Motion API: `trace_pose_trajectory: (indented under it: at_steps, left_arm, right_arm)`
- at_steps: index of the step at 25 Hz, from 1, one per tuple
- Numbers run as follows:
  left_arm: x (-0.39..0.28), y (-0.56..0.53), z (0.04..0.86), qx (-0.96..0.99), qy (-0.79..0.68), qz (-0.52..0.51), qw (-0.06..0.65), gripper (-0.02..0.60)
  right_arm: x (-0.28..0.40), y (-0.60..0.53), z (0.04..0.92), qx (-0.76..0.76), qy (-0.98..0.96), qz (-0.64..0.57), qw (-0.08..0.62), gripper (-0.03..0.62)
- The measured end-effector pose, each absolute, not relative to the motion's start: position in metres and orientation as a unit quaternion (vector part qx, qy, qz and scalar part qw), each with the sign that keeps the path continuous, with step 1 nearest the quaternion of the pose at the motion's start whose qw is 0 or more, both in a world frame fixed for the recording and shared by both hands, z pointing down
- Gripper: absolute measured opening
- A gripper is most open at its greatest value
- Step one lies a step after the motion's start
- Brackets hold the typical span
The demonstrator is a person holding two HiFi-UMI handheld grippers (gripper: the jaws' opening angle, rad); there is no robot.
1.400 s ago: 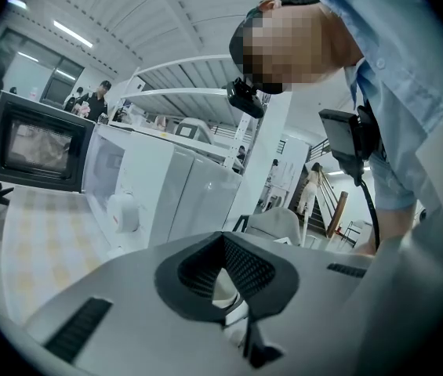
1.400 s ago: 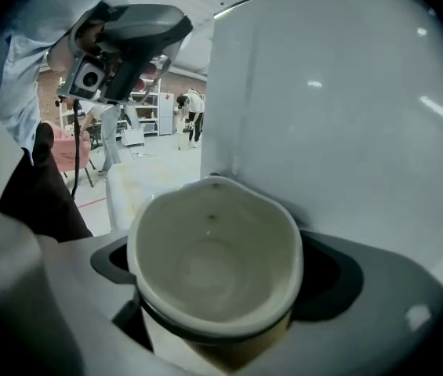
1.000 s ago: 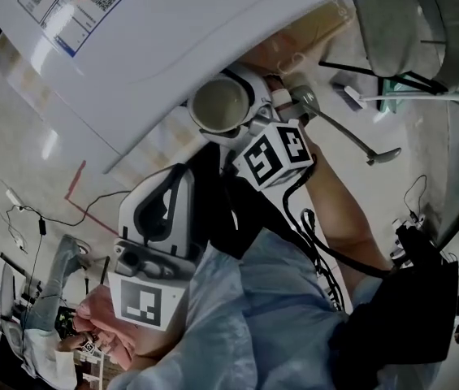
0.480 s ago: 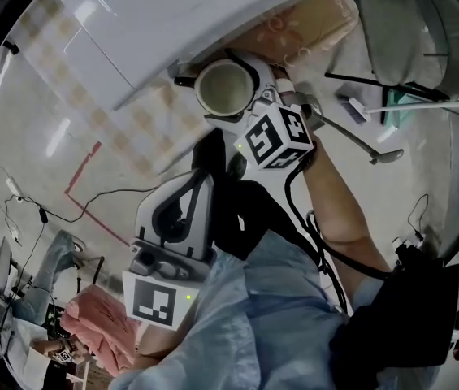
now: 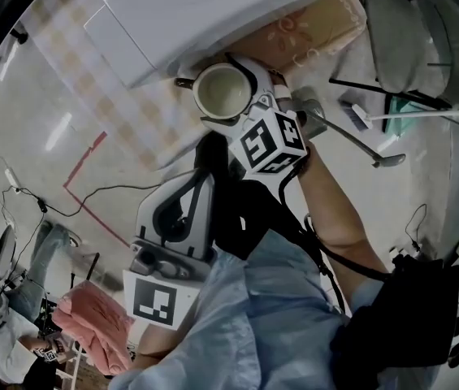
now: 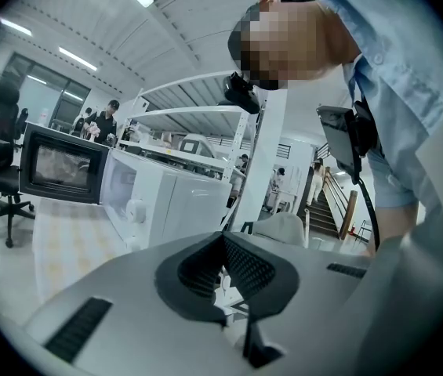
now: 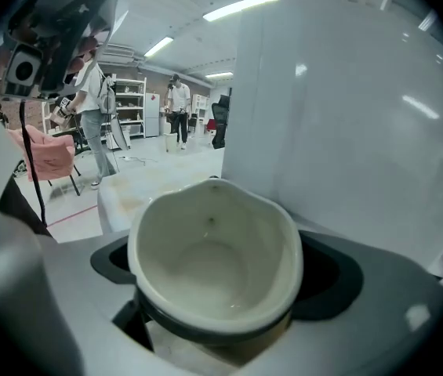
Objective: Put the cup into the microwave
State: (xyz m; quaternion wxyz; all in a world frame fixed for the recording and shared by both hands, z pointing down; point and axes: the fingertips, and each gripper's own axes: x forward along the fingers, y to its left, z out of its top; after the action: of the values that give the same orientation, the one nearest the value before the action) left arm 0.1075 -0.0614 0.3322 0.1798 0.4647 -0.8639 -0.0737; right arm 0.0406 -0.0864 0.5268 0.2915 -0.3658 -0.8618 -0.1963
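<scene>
A cream cup (image 5: 223,90), empty and mouth up, sits between the jaws of my right gripper (image 5: 237,108), which is shut on it. In the right gripper view the cup (image 7: 217,257) fills the middle, and the white microwave casing (image 7: 346,116) rises close beside it on the right. From the head view the microwave (image 5: 213,6) is the white box just beyond the cup. My left gripper (image 5: 205,157) hangs lower, away from the cup, shut with nothing in it. Its own view shows the microwave (image 6: 158,202) with its dark-windowed door (image 6: 60,163) off to the left.
The microwave stands on a checked cloth (image 5: 115,80). A tan patterned box (image 5: 310,27), a grey chair (image 5: 408,31) and a long-handled tool (image 5: 351,140) lie to the right. Red floor tape (image 5: 83,177), a cable (image 5: 91,197) and a pink chair (image 5: 91,331) are at left. People stand in the background.
The right gripper has carried the cup a little closer to the white casing. The left gripper rose slightly, then stayed put. Both grips are unchanged.
</scene>
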Motion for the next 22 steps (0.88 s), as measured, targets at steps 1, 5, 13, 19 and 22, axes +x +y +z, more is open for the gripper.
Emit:
trace_pose_trajectory:
  at_steps: [1,5,13,19,22]
  left_arm:
    - [0.108,-0.061,0.332,0.465,-0.864,-0.074,0.179,0.005]
    - [0.109,-0.054,0.332,0.461,-0.867,-0.074,0.176,0.005]
    - [0.111,-0.042,0.33,0.452,-0.872,-0.08,0.172,0.005]
    - [0.111,-0.027,0.331,0.441,-0.877,-0.083,0.171,0.005]
    - [0.109,-0.022,0.33,0.436,-0.88,-0.086,0.17,0.005]
  right_arm:
    - [0.042,-0.082,0.527,-0.367,-0.861,-0.195,0.291,0.54]
    - [0.045,-0.066,0.527,-0.361,-0.865,-0.188,0.292,0.541]
    - [0.046,-0.051,0.526,-0.328,-0.879,-0.172,0.301,0.54]
    - [0.043,-0.031,0.524,-0.279,-0.9,-0.137,0.306,0.54]
    - [0.04,-0.02,0.523,-0.259,-0.907,-0.116,0.31,0.54]
